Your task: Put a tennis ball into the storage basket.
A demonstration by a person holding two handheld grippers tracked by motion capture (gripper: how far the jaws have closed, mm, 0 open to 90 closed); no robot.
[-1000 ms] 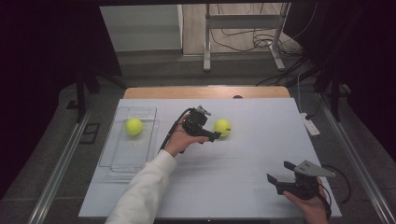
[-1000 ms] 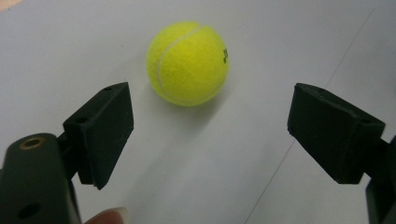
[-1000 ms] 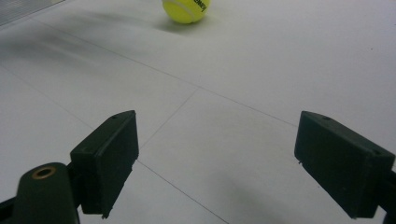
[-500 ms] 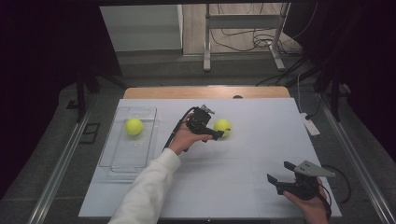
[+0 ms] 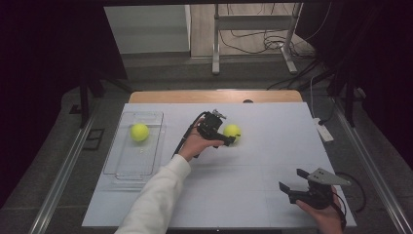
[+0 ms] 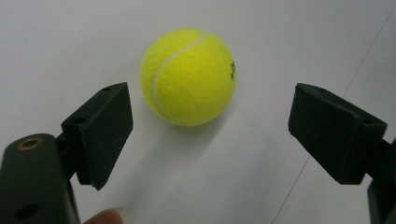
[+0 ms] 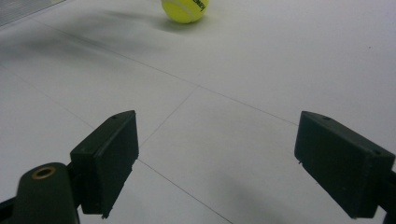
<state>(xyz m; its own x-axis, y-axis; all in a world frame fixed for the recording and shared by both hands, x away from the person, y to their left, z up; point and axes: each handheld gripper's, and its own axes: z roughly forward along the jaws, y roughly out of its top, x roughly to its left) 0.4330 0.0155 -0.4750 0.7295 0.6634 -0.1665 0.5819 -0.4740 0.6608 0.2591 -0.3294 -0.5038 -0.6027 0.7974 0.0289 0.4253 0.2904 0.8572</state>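
A yellow tennis ball (image 5: 232,130) lies on the white table near its middle. My left gripper (image 5: 229,139) hovers right at it, open; in the left gripper view the ball (image 6: 188,77) sits just ahead of the gap between the two black jaws, touching neither. A second tennis ball (image 5: 139,132) rests inside a clear plastic tray (image 5: 122,168) at the left. My right gripper (image 5: 292,183) stands open over the table's front right, nothing between its jaws; far ahead of it lies the ball (image 7: 185,9).
The table (image 5: 272,209) is a white board with thin seam lines. A white power strip (image 5: 323,131) lies at the right edge. Beyond the far edge stand a metal frame (image 5: 253,36) and cables on the floor.
My left gripper has edged slightly closer to the middle ball. The right gripper has stayed put.
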